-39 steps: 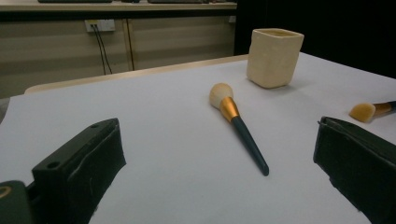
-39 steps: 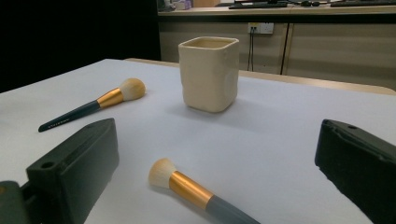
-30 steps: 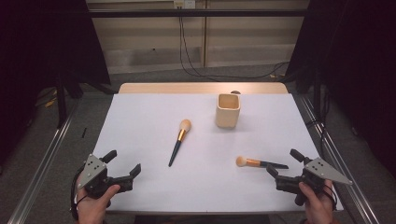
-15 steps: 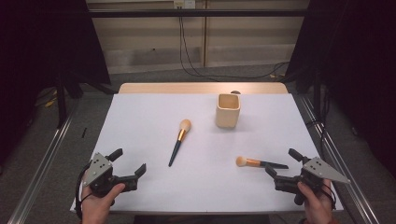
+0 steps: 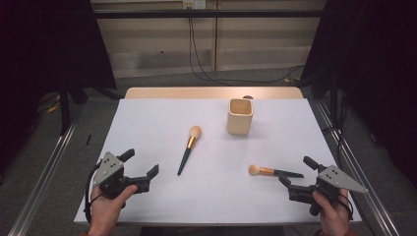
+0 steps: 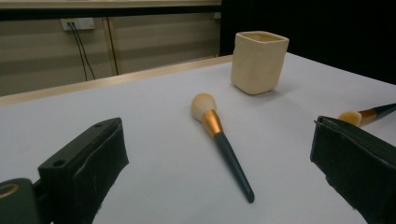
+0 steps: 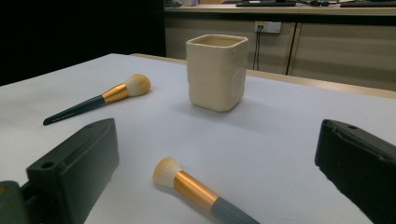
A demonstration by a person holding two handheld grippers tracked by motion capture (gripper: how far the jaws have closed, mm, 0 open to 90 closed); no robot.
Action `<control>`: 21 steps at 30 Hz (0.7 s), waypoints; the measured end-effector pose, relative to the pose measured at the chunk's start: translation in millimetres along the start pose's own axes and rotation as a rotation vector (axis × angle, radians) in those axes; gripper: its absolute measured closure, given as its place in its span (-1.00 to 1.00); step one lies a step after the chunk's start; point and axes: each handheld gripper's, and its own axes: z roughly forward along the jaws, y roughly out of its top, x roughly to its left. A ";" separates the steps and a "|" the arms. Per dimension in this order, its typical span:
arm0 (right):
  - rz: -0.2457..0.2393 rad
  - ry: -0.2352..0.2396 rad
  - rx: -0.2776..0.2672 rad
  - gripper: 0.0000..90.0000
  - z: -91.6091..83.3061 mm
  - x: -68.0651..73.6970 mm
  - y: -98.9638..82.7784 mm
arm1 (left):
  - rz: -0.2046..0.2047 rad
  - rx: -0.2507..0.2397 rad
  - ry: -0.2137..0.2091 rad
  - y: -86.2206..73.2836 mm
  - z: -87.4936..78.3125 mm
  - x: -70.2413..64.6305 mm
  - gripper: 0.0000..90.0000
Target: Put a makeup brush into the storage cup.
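Two black two-jaw grippers sit low at the near edge of the white table [image 5: 147,118], each held in a person's hand, and both have their jaws spread wide with nothing between them. The right gripper [image 5: 296,175] points toward the shorter makeup brush with a cream head, gold ferrule and dark handle [image 5: 274,171]; in the right gripper view that brush [image 7: 196,191] lies flat between the two jaws, its handle running toward the camera and its bristles aimed roughly at the cream square ceramic cup [image 7: 216,72]. The left gripper [image 5: 143,164] faces the longer dark-handled makeup brush with a cream head and gold ferrule [image 5: 189,149], which lies near and to the left of the cup [image 5: 240,116], bristle end toward the far side; in the left gripper view this brush [image 6: 219,140] lies ahead of the jaws and apart from them.

Judging from this layout, the work is at the reach stage: neither brush has been picked up, and the cup stands upright, with no brush to be seen in it. The right gripper looks closest to a grasp. Its next move probably calls for easing forward and down until the jaws straddle the handle just behind the ferrule, then closing squarely so the thin handle does not roll away. The left gripper would need a longer advance before closing on its brush.
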 end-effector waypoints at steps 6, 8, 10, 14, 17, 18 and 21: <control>-0.008 0.003 0.008 -1.00 0.6 -0.4 -0.2 | 0.027 0.000 -0.004 5.6 12.0 -2.4 -0.92; -0.008 0.003 0.008 -1.00 0.5 -0.4 -0.2 | 0.039 0.009 -0.007 7.6 16.3 -3.2 -0.92; -0.006 0.004 0.009 -1.00 0.4 -0.2 -0.3 | 0.039 0.009 -0.016 9.2 20.4 -4.0 -0.92; -0.011 0.009 0.010 -1.00 1.6 1.0 -0.1 | 0.034 0.014 -0.031 10.1 34.2 -6.6 -0.92; -0.013 0.011 0.013 -1.00 1.9 1.1 -0.2 | 0.039 0.020 -0.029 10.5 42.9 -7.4 -0.92; -0.014 0.011 0.013 -1.00 1.9 1.1 -0.3 | 0.041 0.023 -0.028 10.7 45.4 -7.1 -0.92; -0.011 0.013 0.015 -1.00 1.9 0.7 -0.5 | 0.045 0.029 -0.015 12.5 51.7 -5.3 -0.92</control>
